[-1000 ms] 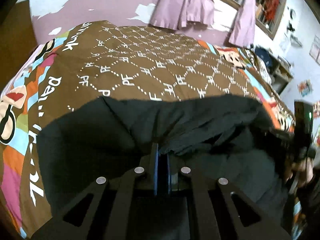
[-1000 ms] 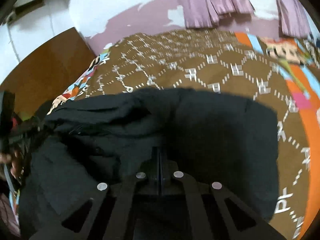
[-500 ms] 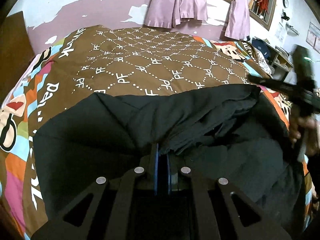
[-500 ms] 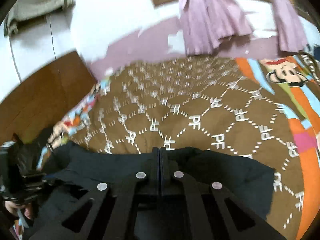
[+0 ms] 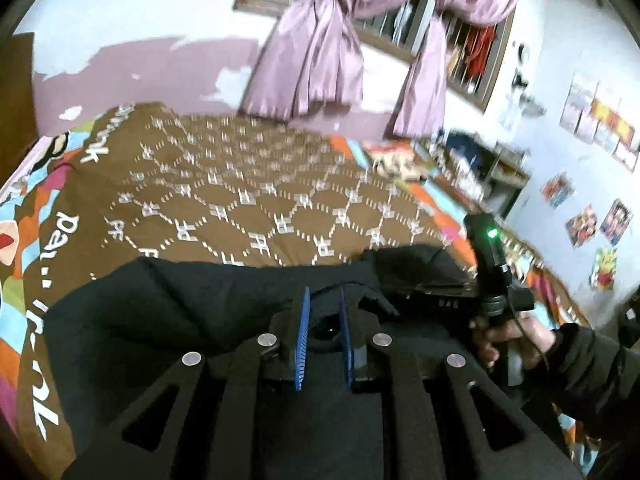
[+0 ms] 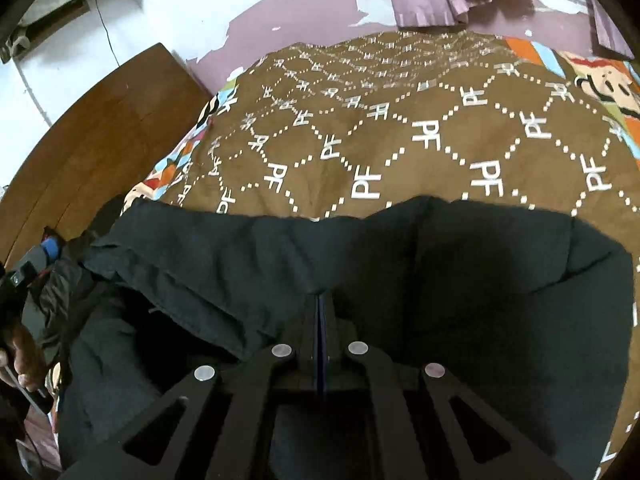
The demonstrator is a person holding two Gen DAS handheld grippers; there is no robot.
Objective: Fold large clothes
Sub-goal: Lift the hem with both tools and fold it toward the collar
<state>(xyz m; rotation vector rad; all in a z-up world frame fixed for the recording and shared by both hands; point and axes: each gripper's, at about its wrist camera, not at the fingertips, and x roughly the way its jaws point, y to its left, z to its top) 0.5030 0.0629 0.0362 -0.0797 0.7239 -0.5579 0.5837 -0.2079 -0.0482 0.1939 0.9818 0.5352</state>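
Note:
A large black padded garment (image 5: 180,304) lies folded over on the brown patterned bedspread (image 5: 240,184). My left gripper (image 5: 324,292) hovers just over its top fold, blue pads (image 5: 301,340) parted, gripping nothing. In the right wrist view the same garment (image 6: 480,280) spreads across the near half of the bedspread (image 6: 400,140). My right gripper (image 6: 320,300) is shut, with a ridge of the black fabric pinched between its pads. A hand (image 5: 516,340) holds that right gripper at the garment's right end. The other hand-held gripper (image 6: 20,280) shows at the far left edge.
Purple curtains (image 5: 316,52) hang over a window behind the bed. A wooden headboard (image 6: 80,140) rises on the left. A cluttered shelf unit (image 5: 480,168) stands past the bed's right side under wall posters (image 5: 600,128). The far half of the bedspread carries only its pattern.
My left gripper, shut on the black fabric before, has opened and let it go, and its view tilted upward. The right gripper stayed shut and dropped back low over the garment.

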